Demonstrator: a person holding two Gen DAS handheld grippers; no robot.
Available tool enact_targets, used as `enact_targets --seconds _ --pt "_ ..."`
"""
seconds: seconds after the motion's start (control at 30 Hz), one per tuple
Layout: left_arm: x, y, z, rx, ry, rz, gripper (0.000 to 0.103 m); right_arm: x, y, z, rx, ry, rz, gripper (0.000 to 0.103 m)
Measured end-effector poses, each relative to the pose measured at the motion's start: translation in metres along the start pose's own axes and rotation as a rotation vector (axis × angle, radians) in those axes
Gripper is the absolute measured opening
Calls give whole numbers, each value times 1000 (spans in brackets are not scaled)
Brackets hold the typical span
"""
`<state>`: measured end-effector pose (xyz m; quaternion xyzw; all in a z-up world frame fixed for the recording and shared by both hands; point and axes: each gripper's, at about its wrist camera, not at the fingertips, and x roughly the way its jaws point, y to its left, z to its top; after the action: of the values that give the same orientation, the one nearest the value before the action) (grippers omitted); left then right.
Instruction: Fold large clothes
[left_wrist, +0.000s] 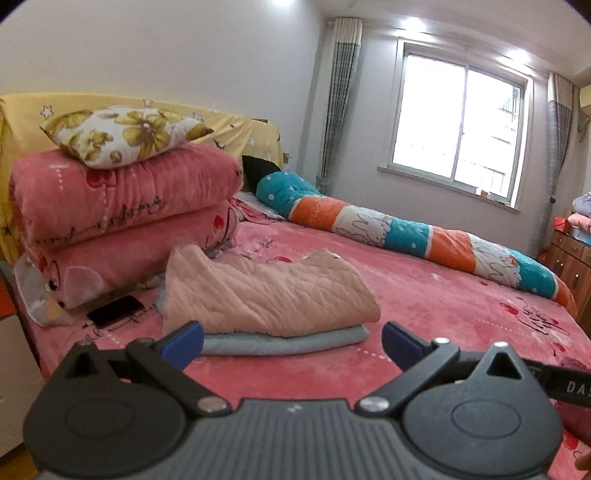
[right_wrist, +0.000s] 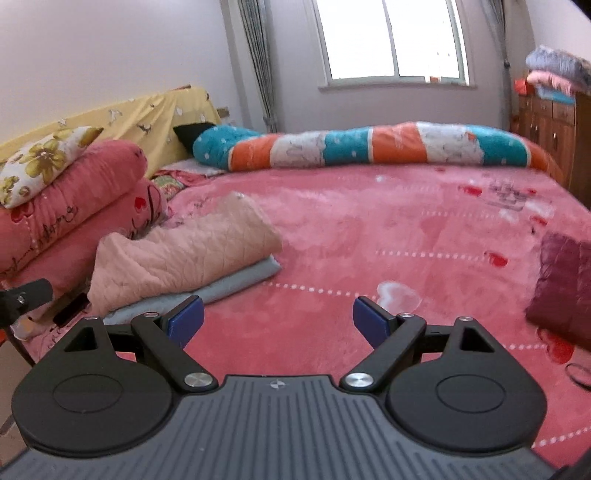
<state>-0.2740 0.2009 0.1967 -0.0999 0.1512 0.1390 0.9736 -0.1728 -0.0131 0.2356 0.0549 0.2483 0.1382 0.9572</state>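
I hold both the left gripper (left_wrist: 291, 341) and the right gripper (right_wrist: 277, 319) spread wide and empty above the pink plush bed cover (right_wrist: 369, 229). The folded quilted peach garment (left_wrist: 266, 291) sits on a folded grey-blue one (left_wrist: 295, 341) near the bed's left edge. The dark-red padded garment (right_wrist: 565, 288) lies at the right edge. Any clumsy reach could topple the stack or drag the black phone (left_wrist: 115, 311) beside it.
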Motion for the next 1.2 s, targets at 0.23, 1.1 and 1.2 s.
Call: enact_targets --seconds 0.23,1.1,1.2 --pt "-13 -1 3 -4 -11 21 102 -29 7 5 -24 -46 29 103" --pt "-32 -4 -1 39 -28 54 102 -34 17 -1 -99 -35 57 103" --pt "-32 -3 -1 37 -25 57 102 -32 15 -2 -104 -25 61 103"
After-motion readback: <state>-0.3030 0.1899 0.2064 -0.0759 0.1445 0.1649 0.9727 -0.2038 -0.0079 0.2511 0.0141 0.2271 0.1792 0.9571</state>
